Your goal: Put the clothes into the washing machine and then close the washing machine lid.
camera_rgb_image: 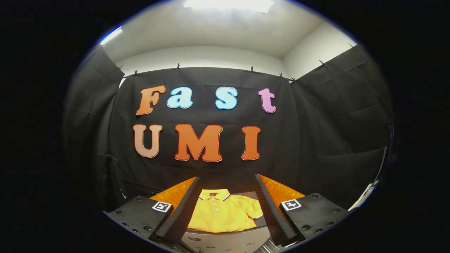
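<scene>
Two fingers of the tool (pixel 226 182) stand wide apart and hold nothing. One yellow shirt (pixel 223 214) lies flat just ahead of them, seen in the gap between them, on a dark tabletop (pixel 246 194).

A yellow polo shirt (pixel 223 213) with a dark-edged collar lies on a grey surface (pixel 225 240).

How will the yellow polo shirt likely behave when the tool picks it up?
The yellow polo shirt lies flat and spread beyond the open tool, so it is probably floppy: pinched at one spot, it should drape and hang. It looks like thin fabric, likely light. Its sleeves may trail and catch on the surface's edge.
</scene>
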`<state>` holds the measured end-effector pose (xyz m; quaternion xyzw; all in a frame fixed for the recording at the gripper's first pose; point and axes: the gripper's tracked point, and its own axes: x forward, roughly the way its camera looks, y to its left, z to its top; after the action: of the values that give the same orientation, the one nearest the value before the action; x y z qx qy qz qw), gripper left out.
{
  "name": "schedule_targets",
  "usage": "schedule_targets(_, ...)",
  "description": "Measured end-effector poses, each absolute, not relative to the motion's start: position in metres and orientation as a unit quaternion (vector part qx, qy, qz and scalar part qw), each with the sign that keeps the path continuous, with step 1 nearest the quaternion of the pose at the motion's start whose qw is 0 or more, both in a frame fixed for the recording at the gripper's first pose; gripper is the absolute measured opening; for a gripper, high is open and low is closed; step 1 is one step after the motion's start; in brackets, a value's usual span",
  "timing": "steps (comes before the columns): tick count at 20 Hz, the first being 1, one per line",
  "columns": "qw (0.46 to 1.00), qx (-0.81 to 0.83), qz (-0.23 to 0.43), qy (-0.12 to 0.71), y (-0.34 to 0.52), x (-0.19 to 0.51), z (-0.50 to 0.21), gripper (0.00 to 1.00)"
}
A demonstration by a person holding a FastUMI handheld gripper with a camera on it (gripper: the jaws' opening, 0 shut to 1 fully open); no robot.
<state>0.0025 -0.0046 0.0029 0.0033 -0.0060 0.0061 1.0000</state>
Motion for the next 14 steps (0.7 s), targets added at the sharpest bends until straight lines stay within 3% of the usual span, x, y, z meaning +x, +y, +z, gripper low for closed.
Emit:
schedule_targets(8,1.0,-0.013,0.023,0.006,0.005,0.016,-0.001,0.97)
schedule_targets(14,0.995,-0.02,0.073,0.061,0.031,0.071,-0.033,0.98)
